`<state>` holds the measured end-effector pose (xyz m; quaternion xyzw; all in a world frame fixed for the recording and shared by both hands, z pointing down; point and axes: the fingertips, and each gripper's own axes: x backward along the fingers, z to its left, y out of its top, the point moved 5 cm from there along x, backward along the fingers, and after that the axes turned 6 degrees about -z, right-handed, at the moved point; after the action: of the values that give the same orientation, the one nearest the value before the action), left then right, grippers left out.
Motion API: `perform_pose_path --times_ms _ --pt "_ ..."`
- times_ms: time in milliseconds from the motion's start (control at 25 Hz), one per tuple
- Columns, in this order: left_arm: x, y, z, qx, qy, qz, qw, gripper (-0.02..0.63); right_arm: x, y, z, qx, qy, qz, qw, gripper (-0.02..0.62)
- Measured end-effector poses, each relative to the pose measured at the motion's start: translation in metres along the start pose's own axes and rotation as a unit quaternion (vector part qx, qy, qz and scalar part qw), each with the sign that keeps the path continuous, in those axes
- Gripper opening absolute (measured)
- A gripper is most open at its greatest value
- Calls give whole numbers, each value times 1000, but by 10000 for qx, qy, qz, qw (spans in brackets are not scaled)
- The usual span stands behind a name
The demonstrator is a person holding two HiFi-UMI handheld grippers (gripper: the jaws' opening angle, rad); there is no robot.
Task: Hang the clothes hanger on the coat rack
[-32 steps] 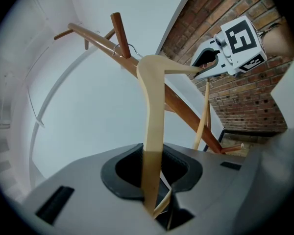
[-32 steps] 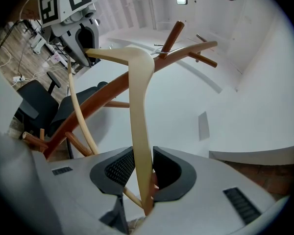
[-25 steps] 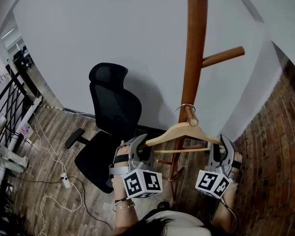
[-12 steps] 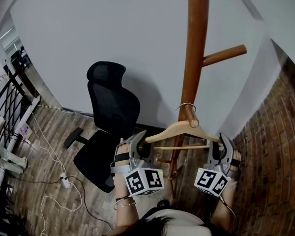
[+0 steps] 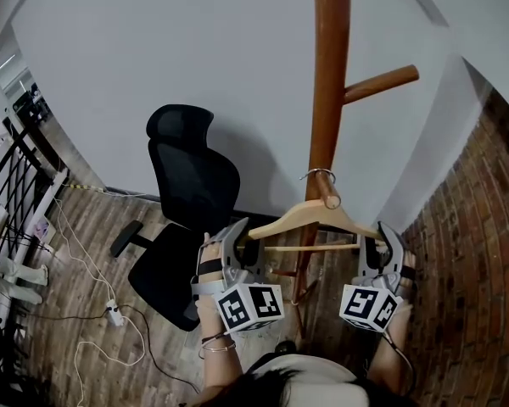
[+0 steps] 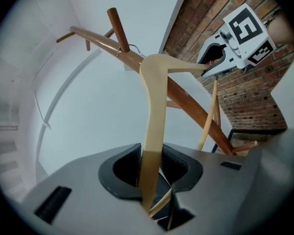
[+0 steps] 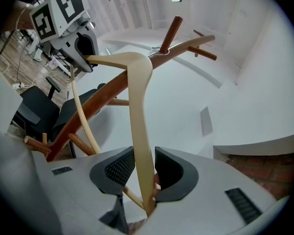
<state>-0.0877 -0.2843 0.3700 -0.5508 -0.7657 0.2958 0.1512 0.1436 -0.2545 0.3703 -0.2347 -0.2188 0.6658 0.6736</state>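
The wooden clothes hanger (image 5: pixel 310 215) is seen level in front of the coat rack (image 5: pixel 329 75), with its metal hook (image 5: pixel 319 175) looped over a short, upward-slanting peg (image 5: pixel 327 193) close to the rack's round pole. Its lower crossbar (image 5: pixel 310 248) is stretched between the two shoulder ends, and each end is held. The hanger's left end is clamped by the left gripper (image 5: pixel 248 246); in the left gripper view the pale wood is seen pinched between the two dark ribbed pads, with the thin crossbar passing just beneath. The hanger's right end is gripped in the same way by the right gripper (image 5: pixel 371 249), and in the right gripper view the pads are closed against both faces of the shoulder. Both grippers are carried at about the same height, one on either side of the pole, with their marker cubes turned towards the camera. A longer peg (image 5: pixel 382 83) is seen higher on the pole, slanting up to the right, and several short pegs are seen low on it. A black office chair (image 5: pixel 187 193) is placed to the left of the rack, near the white wall (image 5: pixel 195 49). A brick wall (image 5: pixel 475 253) is seen on the right. On the wooden floor (image 5: pixel 85 227) a white power strip (image 5: pixel 113 315) and its loose cables are laid, well apart from the rack.
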Motion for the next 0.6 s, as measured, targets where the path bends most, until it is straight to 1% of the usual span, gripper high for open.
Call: perform_pose_path --times_ms 120,360,600 --pt "0 0 2 170 25 13 9999 98 0 0 0 20 56 4 10000 137" --pt "1 -6 3 75 20 -37 10000 112 1 3 1 82 99 10 9999 152" --pt "6 0 2 152 -9 -161 9998 138 4 1 1 131 37 -23 9999 152"
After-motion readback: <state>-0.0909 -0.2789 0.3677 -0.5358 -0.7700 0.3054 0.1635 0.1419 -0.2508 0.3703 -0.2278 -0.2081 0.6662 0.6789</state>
